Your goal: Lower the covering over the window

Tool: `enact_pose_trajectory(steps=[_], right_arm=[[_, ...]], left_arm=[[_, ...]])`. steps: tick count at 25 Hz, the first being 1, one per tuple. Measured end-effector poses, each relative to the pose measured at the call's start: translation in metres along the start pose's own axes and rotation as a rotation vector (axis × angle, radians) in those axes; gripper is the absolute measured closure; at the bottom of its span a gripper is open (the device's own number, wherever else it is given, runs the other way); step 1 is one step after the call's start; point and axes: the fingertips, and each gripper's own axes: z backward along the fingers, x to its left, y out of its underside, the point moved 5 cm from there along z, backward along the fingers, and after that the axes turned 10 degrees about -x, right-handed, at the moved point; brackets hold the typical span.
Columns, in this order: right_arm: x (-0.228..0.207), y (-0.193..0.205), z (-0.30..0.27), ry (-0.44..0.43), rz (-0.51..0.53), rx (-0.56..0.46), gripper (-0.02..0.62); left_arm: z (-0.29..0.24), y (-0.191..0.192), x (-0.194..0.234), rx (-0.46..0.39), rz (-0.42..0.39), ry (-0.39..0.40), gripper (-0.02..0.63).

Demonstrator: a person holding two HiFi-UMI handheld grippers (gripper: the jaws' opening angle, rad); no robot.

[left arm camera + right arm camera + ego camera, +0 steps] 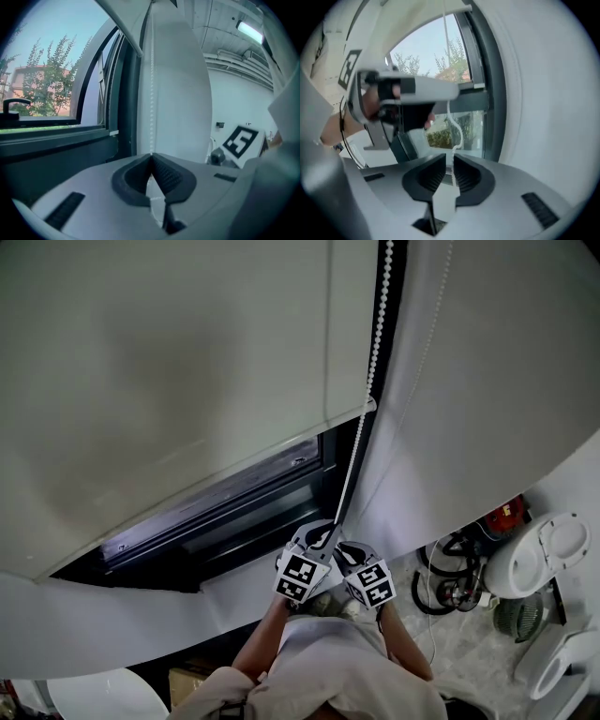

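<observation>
1. The roller blind [169,381] covers the upper part of the window [234,517]. A dark strip of glass shows under its bottom rail, so I judge it partly lowered.
2. The bead chain [377,343] hangs along the window's right edge. Its long axis is vertical, and it runs down to both grippers.
3. The left gripper [151,155] has its jaws pressed together on the chain, which enters at their tips from straight above.
4. The right gripper [448,161] has its jaws narrowly apart. The chain threads the gap and the pads are not pressing on it.
5. The left gripper holds the chain higher up, with a slack curl between the two grippers.
6. Key relation: the taut chain rises straight from the left gripper, so any pull goes down along that axis. Only the left gripper can pull now; the right must close on the chain first.
</observation>
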Motion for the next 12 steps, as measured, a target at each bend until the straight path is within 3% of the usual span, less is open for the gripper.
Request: enact_pose_trajectory(steps=[6,12], right_arm=[[0.002,-0.079,0.036,0.035,0.075,-0.208,0.488],[0.006,-0.159,0.068,0.031,0.150,-0.410,0.486]], left_arm=[[0.009,0.017,0.000,0.006,0.021,-0.001,0.592],[0.011,0.017,-0.004,-0.001,0.023,0.002,0.592]])
